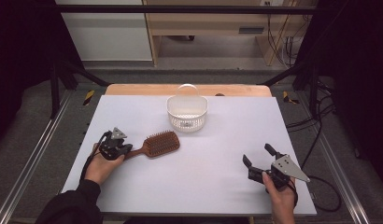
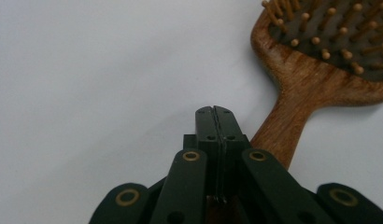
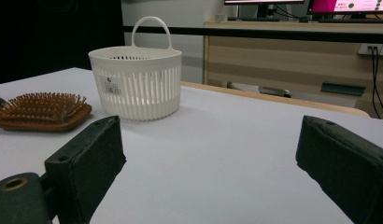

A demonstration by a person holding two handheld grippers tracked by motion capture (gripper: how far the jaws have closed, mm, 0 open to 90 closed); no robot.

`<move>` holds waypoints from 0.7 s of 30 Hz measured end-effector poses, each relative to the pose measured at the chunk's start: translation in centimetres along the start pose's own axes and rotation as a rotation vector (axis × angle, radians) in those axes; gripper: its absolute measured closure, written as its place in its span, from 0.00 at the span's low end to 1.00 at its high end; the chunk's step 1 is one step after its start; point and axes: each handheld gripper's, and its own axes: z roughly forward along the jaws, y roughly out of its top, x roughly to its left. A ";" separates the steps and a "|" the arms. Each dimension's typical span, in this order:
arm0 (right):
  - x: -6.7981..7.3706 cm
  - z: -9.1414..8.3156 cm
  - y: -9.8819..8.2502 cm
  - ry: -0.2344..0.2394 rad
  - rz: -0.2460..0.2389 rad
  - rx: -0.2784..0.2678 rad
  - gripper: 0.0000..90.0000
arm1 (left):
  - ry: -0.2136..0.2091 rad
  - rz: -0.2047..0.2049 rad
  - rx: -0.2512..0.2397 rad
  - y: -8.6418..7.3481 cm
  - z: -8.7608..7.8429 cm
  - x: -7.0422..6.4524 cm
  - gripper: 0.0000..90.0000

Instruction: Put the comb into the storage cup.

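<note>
The left gripper [image 1: 116, 148] is sitting at the handle end of the wooden hairbrush [image 1: 157, 144], fingers [image 2: 213, 122] pressed together with no gap between them. In the left gripper view the brush handle is running just beside and under the closed fingers, toward their right; whether they are pinching it cannot be told. The brush is lying flat on the white table [image 1: 133, 186], bristles up, its head pointing away from the left fingertips toward the white basket [image 1: 187, 113].

The right gripper [image 1: 258, 162] is resting well apart from both, fingers [image 3: 89, 158] standing wide with nothing between them; the basket is standing ahead of them, to their left.

Judgement: the pick-up of the brush is in hand. The next move is calling for a confirmed hold on the handle, then a lift over the basket rim.
</note>
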 end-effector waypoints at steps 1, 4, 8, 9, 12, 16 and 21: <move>0.0 0.0 0.0 0.000 0.003 0.003 0.09 | -0.004 -0.001 0.002 -0.1 -0.1 -0.1 1.00; -0.1 0.0 0.0 0.005 0.009 0.003 0.09 | -0.015 0.000 0.005 -0.3 -0.4 -0.5 1.00; -0.1 0.1 -0.1 0.007 0.014 0.004 0.09 | -0.025 0.000 0.007 -0.6 -0.7 -1.2 1.00; -0.1 0.1 -0.1 0.007 0.014 0.004 0.08 | -0.028 0.001 0.009 -0.6 -0.7 -1.3 1.00; 0.0 0.0 -0.1 0.008 0.016 0.004 0.08 | -0.034 0.005 0.016 -0.6 -0.9 -1.8 1.00; -0.1 0.0 -0.1 0.007 0.017 0.002 0.08 | -0.044 0.011 0.024 -0.6 -1.0 -2.5 1.00; -0.1 0.1 -0.1 0.009 0.022 0.006 0.08 | -0.060 0.022 0.033 -0.5 -1.1 -3.1 1.00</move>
